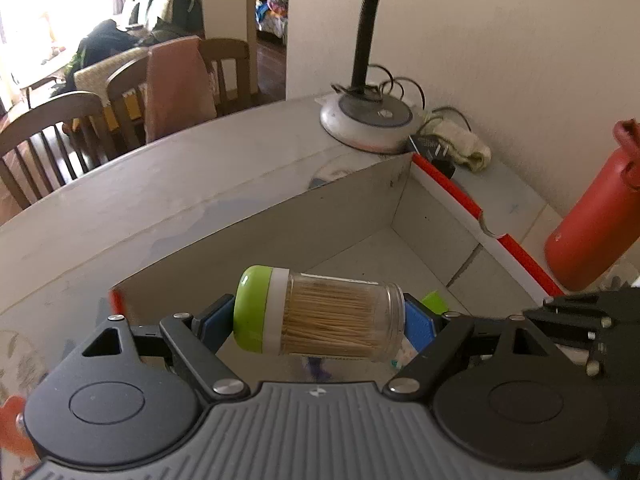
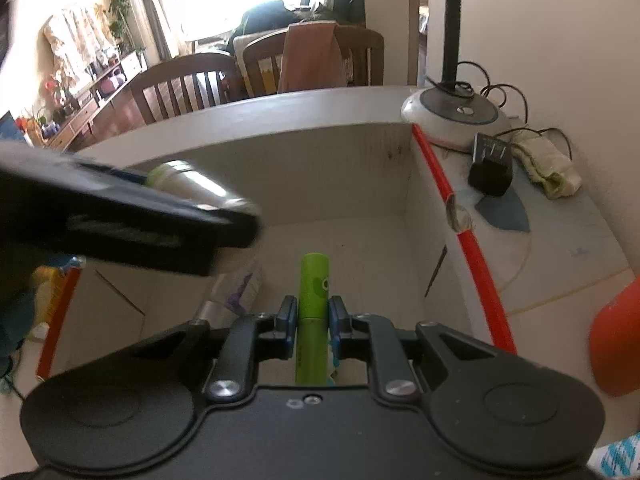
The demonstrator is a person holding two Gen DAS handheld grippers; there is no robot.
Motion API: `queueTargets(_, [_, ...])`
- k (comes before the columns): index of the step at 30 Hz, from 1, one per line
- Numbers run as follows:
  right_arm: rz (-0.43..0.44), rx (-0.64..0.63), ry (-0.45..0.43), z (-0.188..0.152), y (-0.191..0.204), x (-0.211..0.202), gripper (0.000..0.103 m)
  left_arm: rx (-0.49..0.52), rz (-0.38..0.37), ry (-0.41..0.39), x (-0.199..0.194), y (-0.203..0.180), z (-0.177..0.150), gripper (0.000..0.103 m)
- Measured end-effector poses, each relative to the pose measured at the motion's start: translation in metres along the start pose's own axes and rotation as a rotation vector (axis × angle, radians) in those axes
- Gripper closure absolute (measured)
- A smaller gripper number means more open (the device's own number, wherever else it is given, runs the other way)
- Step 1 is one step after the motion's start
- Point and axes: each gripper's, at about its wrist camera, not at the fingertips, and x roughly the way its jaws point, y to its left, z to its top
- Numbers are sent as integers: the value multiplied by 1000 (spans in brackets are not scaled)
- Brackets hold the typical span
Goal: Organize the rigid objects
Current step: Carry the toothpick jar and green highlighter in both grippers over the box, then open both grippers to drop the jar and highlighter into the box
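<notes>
A clear toothpick jar (image 1: 332,312) with a green lid lies sideways between blue pads, my left gripper (image 1: 320,320) shut on its two ends. It hangs over the open white box with a red rim (image 1: 348,200). From the right wrist view the jar (image 2: 188,184) shows blurred at the left, above the box (image 2: 320,168). My right gripper (image 2: 313,316) is shut on a slim green tube (image 2: 315,280), which points forward into the box. On the box floor lies a clear wrapped item with purple print (image 2: 240,292).
A desk lamp base (image 1: 366,118) with coiled cable stands behind the box's far corner. A black plug adapter (image 2: 490,168) and a pale cloth (image 2: 548,168) lie to its right. A red bottle (image 1: 592,216) stands right of the box. Wooden chairs (image 1: 52,132) line the table's far side.
</notes>
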Motion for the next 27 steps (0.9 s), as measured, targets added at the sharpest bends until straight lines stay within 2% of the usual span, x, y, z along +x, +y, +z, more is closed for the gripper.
queueTargets(5, [-6, -17, 39, -1, 1, 9, 88, 31, -20, 58, 35, -10, 14, 17])
queueTargets(12, [8, -9, 98, -6, 1, 22, 88, 8, -55, 140, 76, -11, 23, 17])
queueTargets(18, [-5, -24, 137, -11, 3, 30, 88, 22, -56, 213, 97, -13, 22, 17])
queueTargets(23, [-5, -28, 137, -11, 3, 32, 88, 19, -71, 258, 107, -15, 19, 17])
queueTargets(27, [-2, -18, 135, -11, 1, 32, 83, 9, -67, 280, 113, -15, 17, 17])
